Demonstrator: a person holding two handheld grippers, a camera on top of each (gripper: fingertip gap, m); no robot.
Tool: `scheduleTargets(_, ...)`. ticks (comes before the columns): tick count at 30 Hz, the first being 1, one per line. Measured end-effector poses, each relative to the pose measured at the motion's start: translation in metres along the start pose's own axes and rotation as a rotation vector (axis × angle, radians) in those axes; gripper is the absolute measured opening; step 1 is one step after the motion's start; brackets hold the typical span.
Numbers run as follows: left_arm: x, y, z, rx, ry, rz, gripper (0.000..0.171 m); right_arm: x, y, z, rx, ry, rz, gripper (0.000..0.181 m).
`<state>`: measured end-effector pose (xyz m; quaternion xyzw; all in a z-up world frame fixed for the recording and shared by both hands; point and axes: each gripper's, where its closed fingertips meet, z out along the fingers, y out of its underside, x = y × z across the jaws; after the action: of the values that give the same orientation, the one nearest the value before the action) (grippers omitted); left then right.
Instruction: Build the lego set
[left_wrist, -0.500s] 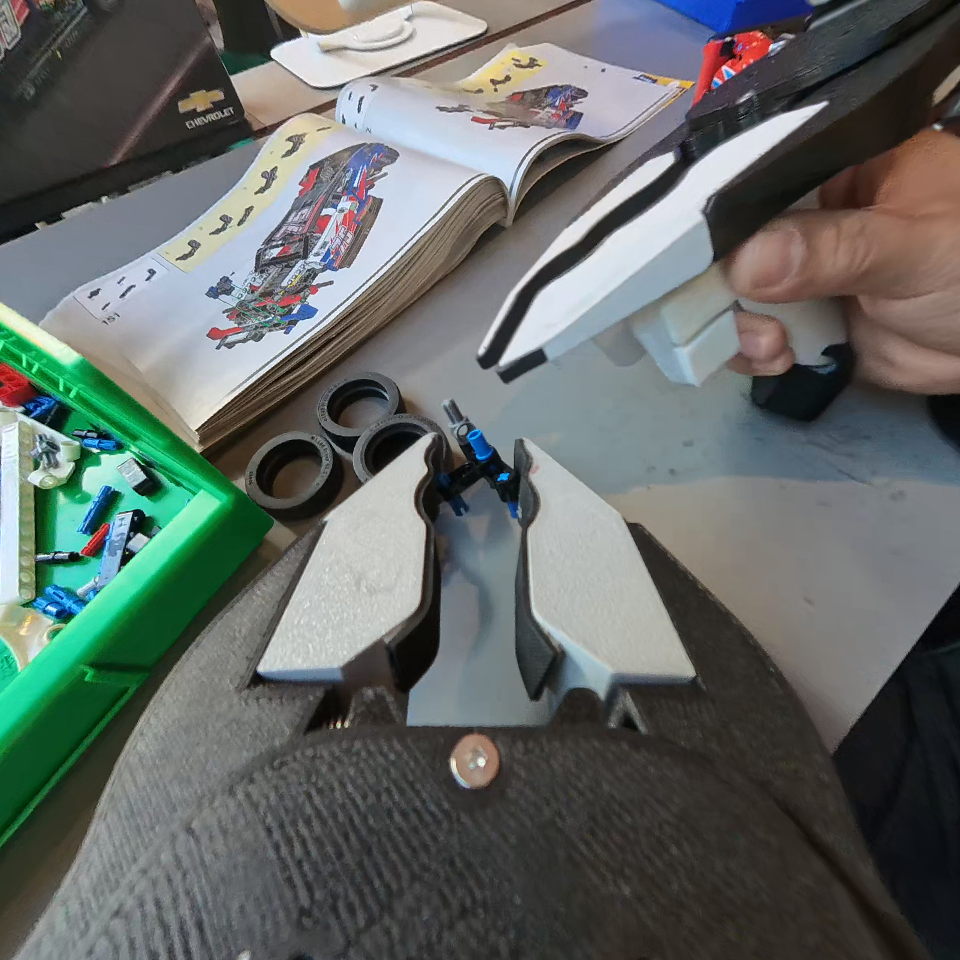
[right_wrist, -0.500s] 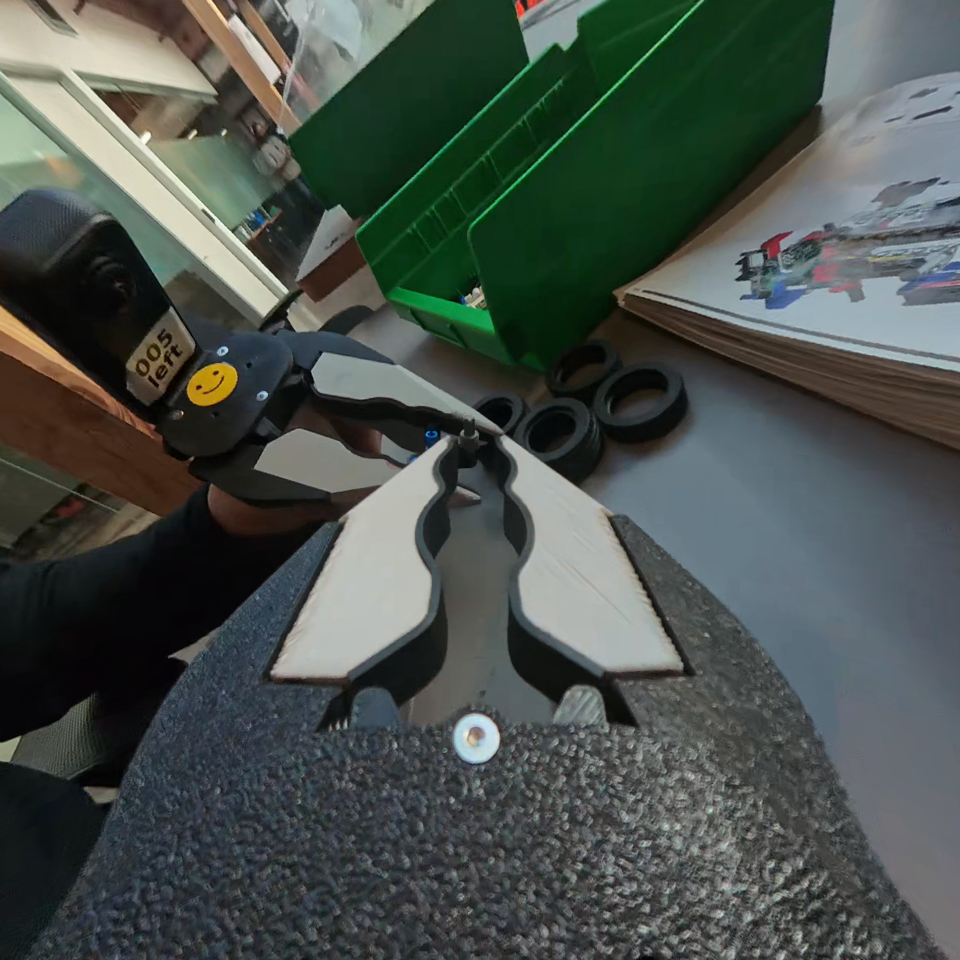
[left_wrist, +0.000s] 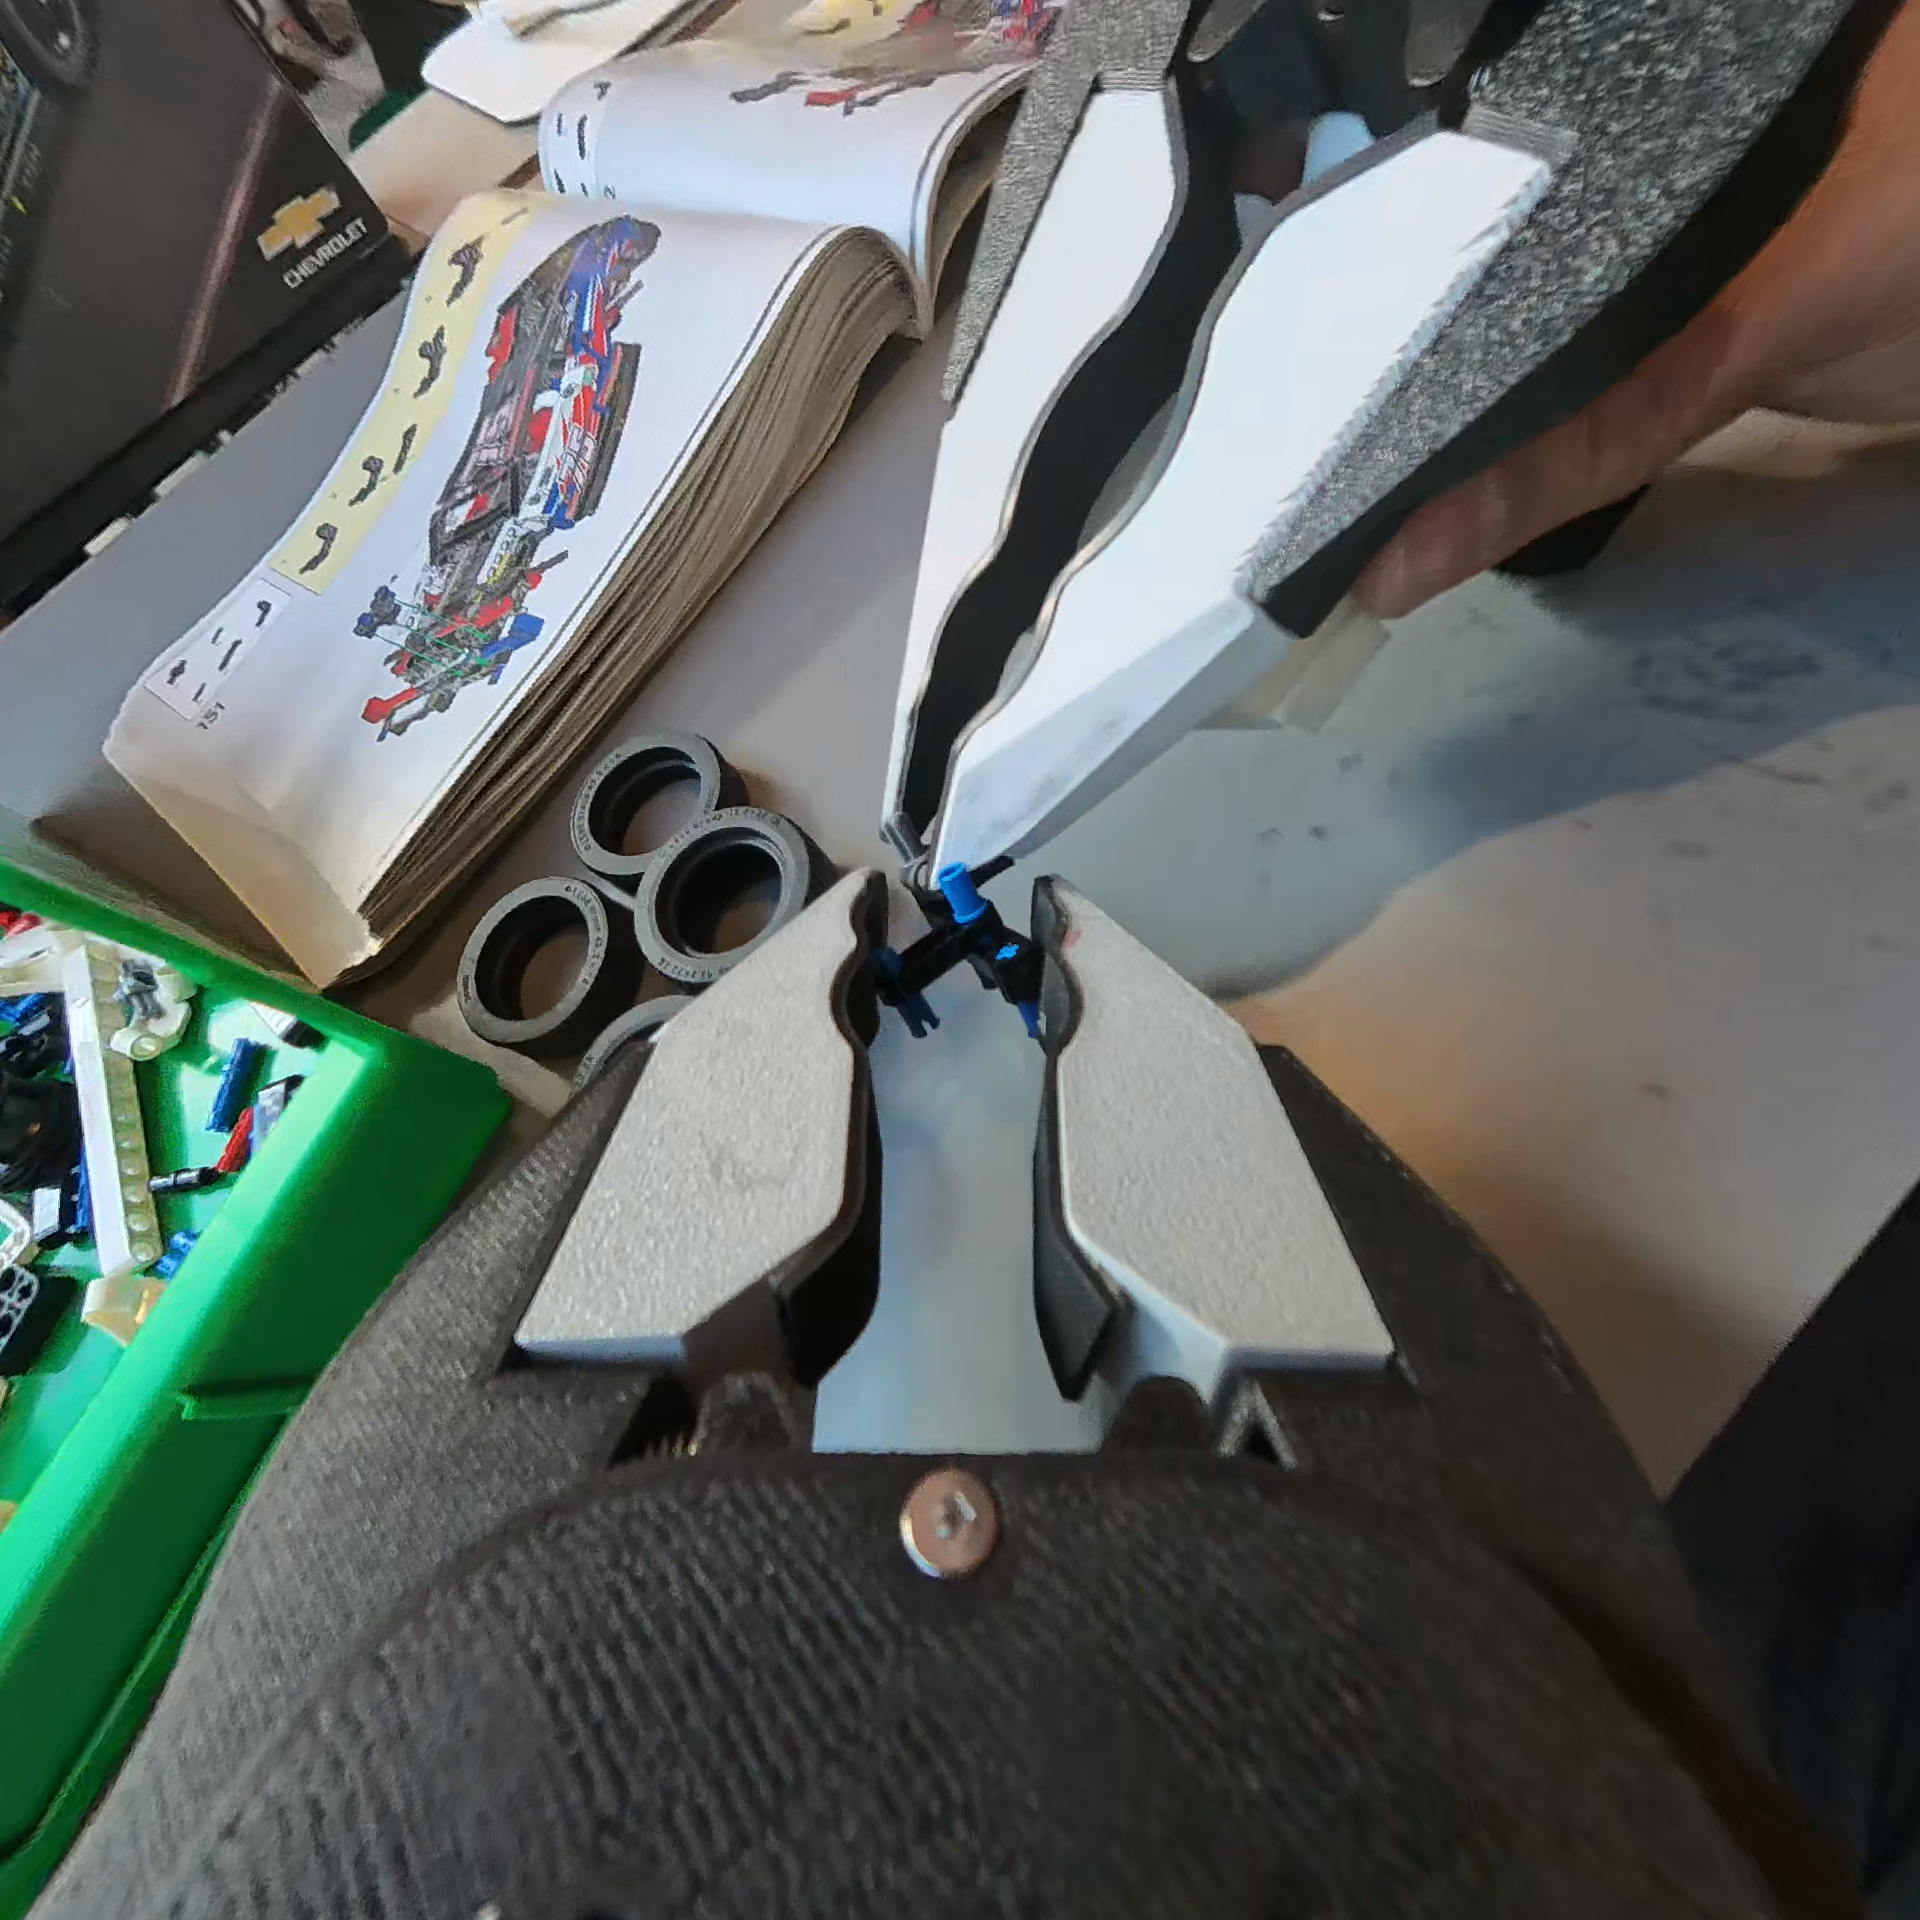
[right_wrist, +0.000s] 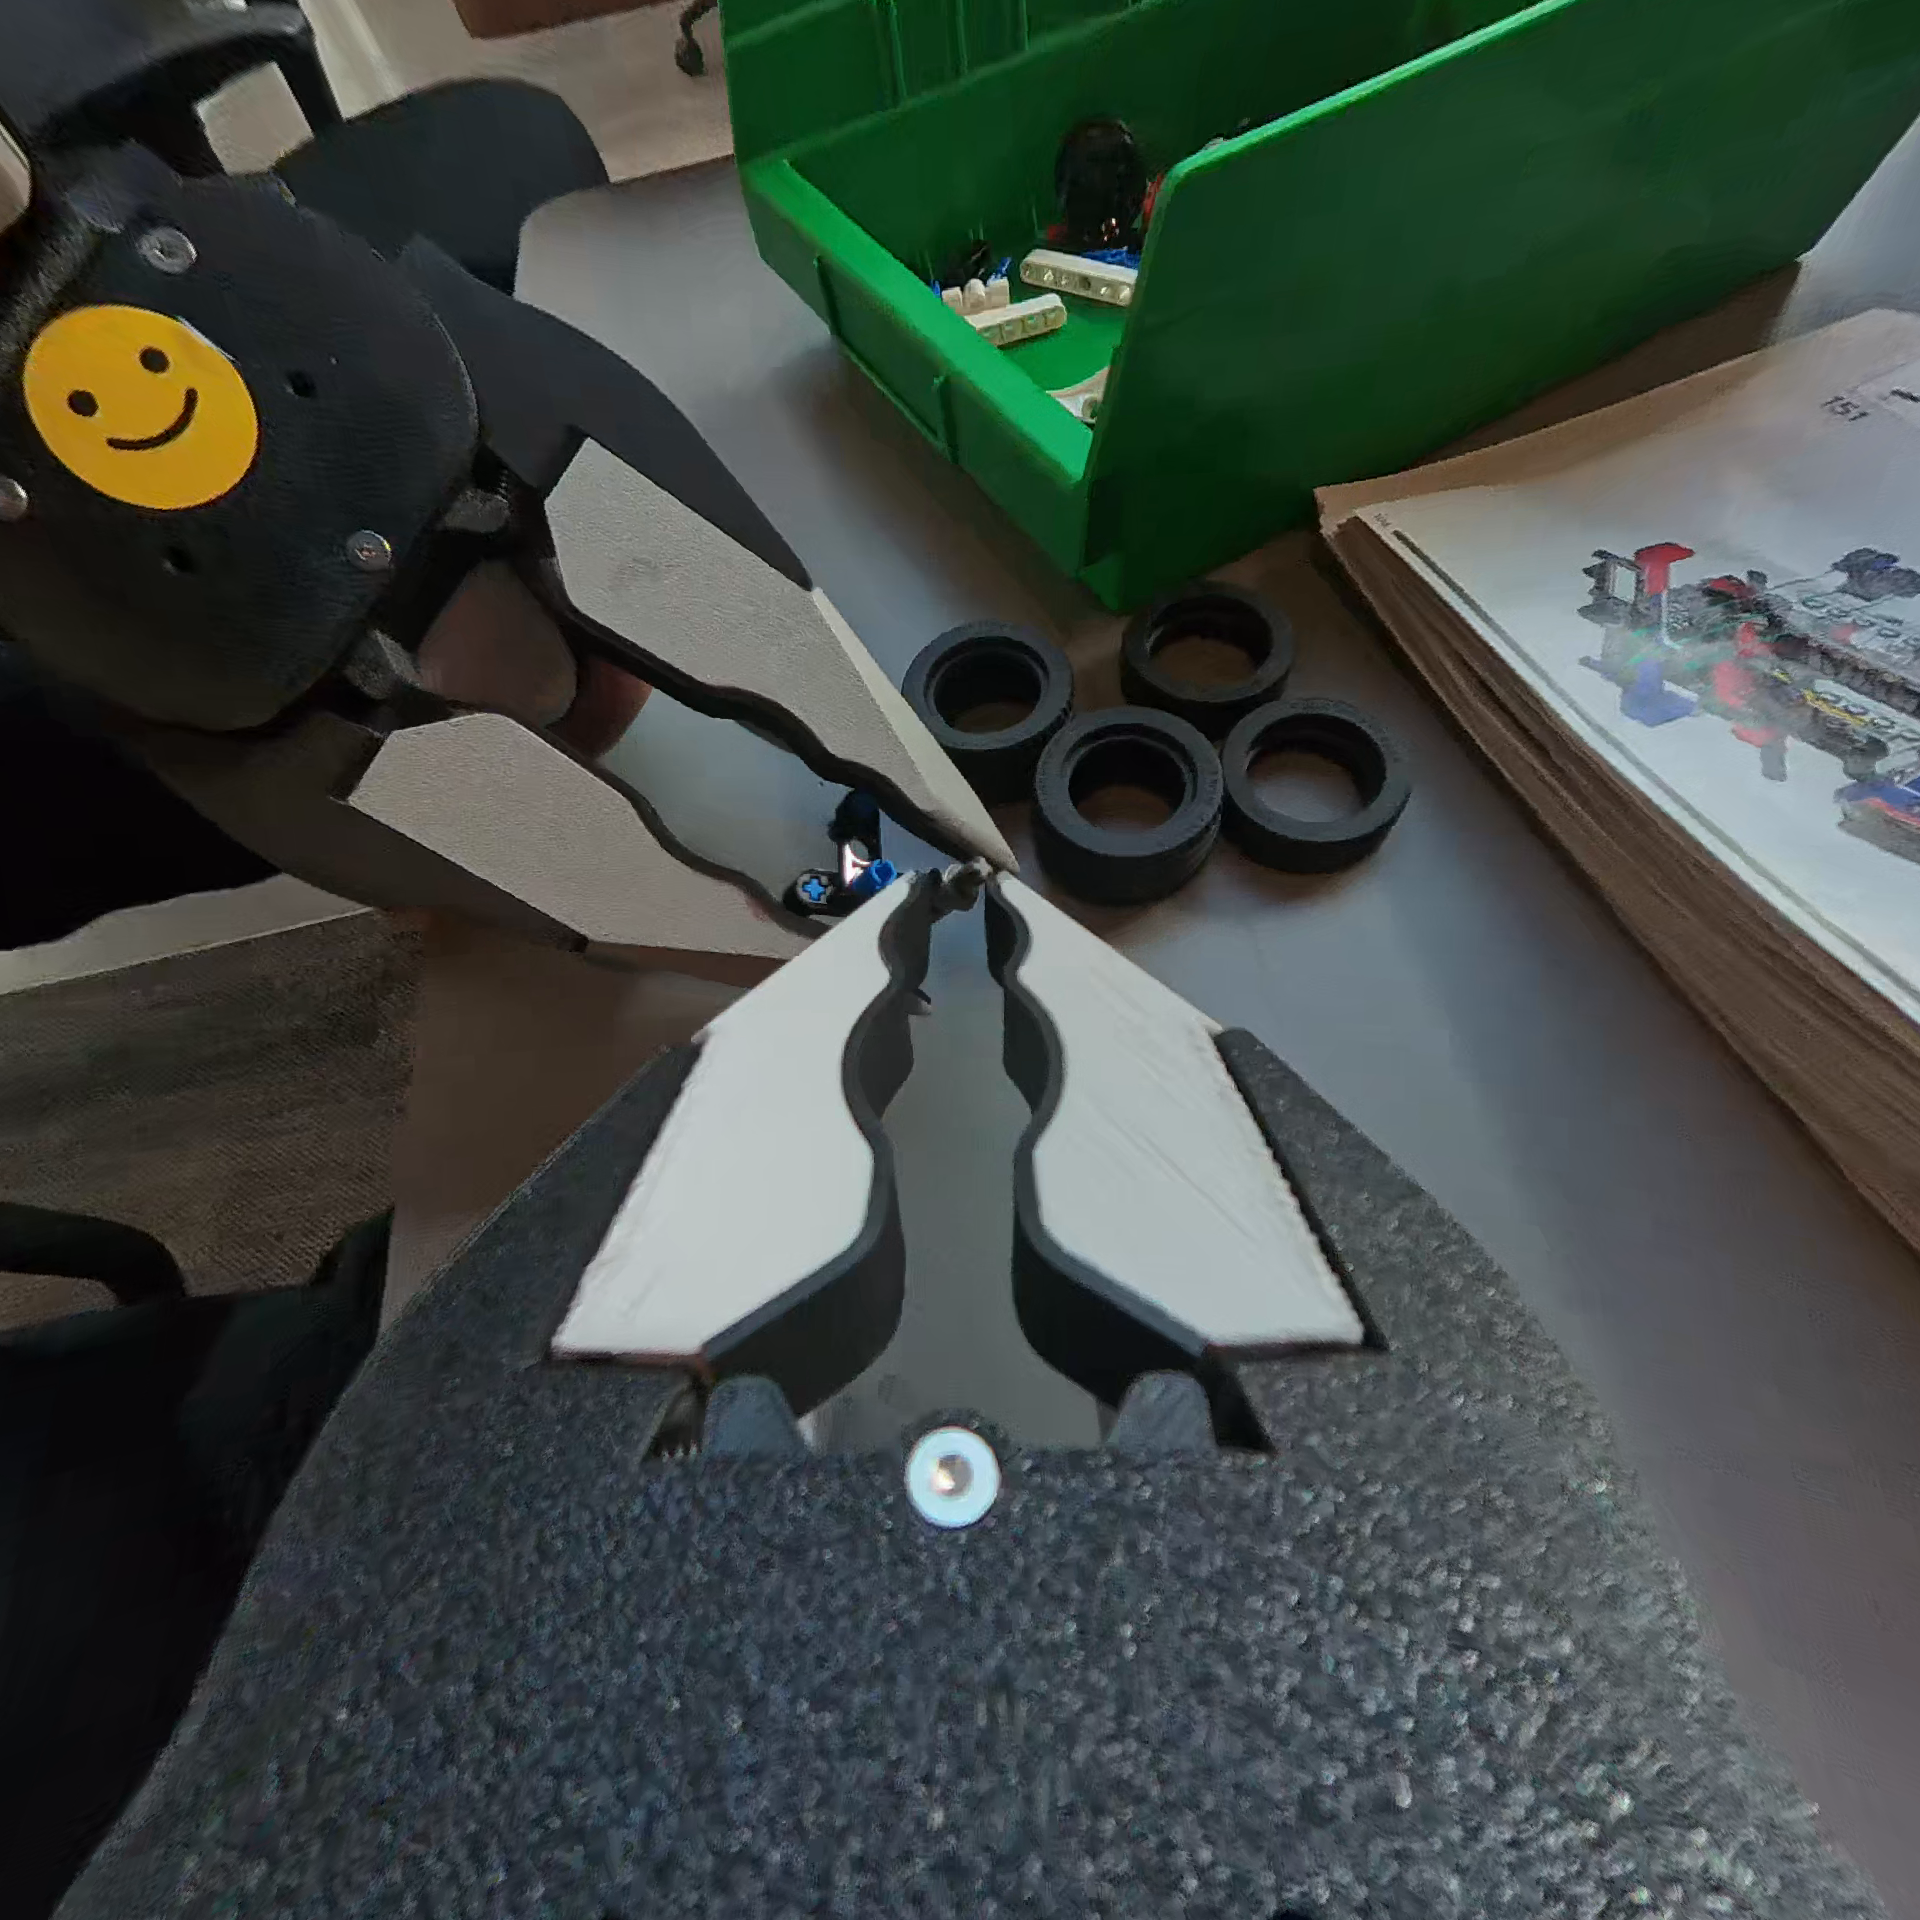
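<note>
My left gripper (left_wrist: 956, 904) is shut on a small black and blue lego assembly (left_wrist: 951, 940), held just above the grey table. A grey pin (left_wrist: 902, 834) sticks out of its far end. My right gripper (left_wrist: 923, 836) reaches in from the upper right, its tips closed on that pin. In the right wrist view my right gripper (right_wrist: 954, 885) has the grey pin (right_wrist: 961, 876) between its tips. The left gripper (right_wrist: 878, 888), with a yellow smiley sticker, comes in from the left with the assembly (right_wrist: 831, 888).
Several black tyres (left_wrist: 717, 894) (right_wrist: 1127, 790) lie just beyond the grippers. An open instruction booklet (left_wrist: 468, 499) (right_wrist: 1662, 665) lies behind them. A green parts bin (left_wrist: 343, 1174) (right_wrist: 1351, 312) holds loose pieces. A black box (left_wrist: 156, 260) stands at the back left. The grippers are tip to tip, or close to it.
My right gripper has come down from the upper right to the assembly and its tips now meet the grey pin. My left gripper still holds the assembly in the same place.
</note>
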<state>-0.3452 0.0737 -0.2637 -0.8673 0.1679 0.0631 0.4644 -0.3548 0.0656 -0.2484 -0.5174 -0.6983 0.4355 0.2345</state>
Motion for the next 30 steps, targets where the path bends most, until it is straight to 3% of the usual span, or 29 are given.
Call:
scheduleTargets(8, 0.018, 0.017, 0.001, -0.096, 0.092, 0.060, 0.027, -0.008, 0.013, 0.001, -0.078, -0.058, -0.131, 0.006)
scheduleTargets(11, 0.019, 0.018, 0.001, -0.101, 0.101, 0.044, 0.026, -0.008, 0.014, 0.001, -0.095, -0.071, -0.067, 0.005)
scheduleTargets(14, 0.015, 0.019, 0.003, -0.120, 0.090, -0.001, 0.026, -0.003, 0.012, 0.006, -0.072, 0.029, -0.072, 0.004)
scheduleTargets(18, 0.010, 0.021, 0.004, -0.135, 0.100, -0.120, 0.025, 0.001, 0.009, 0.010, -0.066, 0.218, -0.238, 0.001)
scheduleTargets(23, -0.002, 0.005, 0.005, -0.032, 0.125, -0.295, 0.025, 0.012, -0.008, 0.006, 0.014, 0.317, -0.263, 0.000)
scheduleTargets(30, -0.012, -0.021, 0.004, 0.134, 0.192, -0.472, 0.027, 0.022, -0.029, -0.006, 0.161, 0.344, -0.179, 0.000)
